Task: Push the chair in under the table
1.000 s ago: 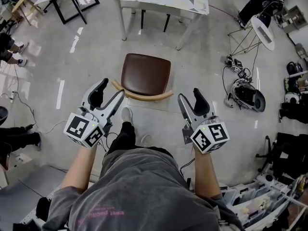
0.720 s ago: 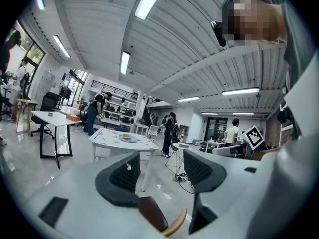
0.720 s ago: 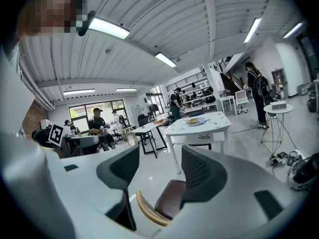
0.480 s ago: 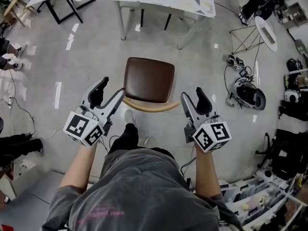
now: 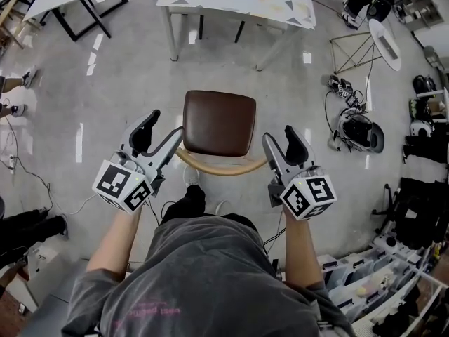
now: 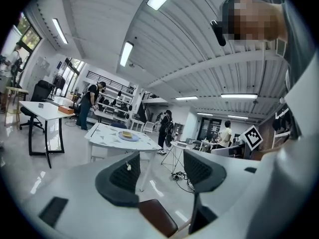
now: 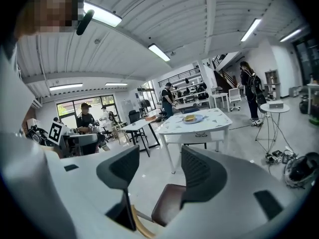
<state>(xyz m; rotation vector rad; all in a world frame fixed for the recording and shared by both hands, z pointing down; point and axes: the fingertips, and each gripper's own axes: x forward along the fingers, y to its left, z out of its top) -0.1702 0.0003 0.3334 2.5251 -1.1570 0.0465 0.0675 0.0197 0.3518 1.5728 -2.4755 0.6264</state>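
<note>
On the glossy grey floor (image 5: 126,83) the brown chair (image 5: 219,123) stands apart from the white table (image 5: 280,9), not under it, while the left gripper (image 5: 165,126) and the right gripper (image 5: 278,136), both with jaws spread and empty, are just beside the ends of its curved wooden backrest (image 5: 221,167).

**Almost no writing that can be read**

One line of pink print (image 5: 149,309) stands on the back of the person's grey shirt (image 5: 210,272). It is small and appears upside down, so the letters cannot be told. The left gripper (image 5: 165,126) and the right gripper (image 5: 278,136) carry black-and-white square markers (image 5: 115,182), which are patterns only, without letters or numbers
</note>
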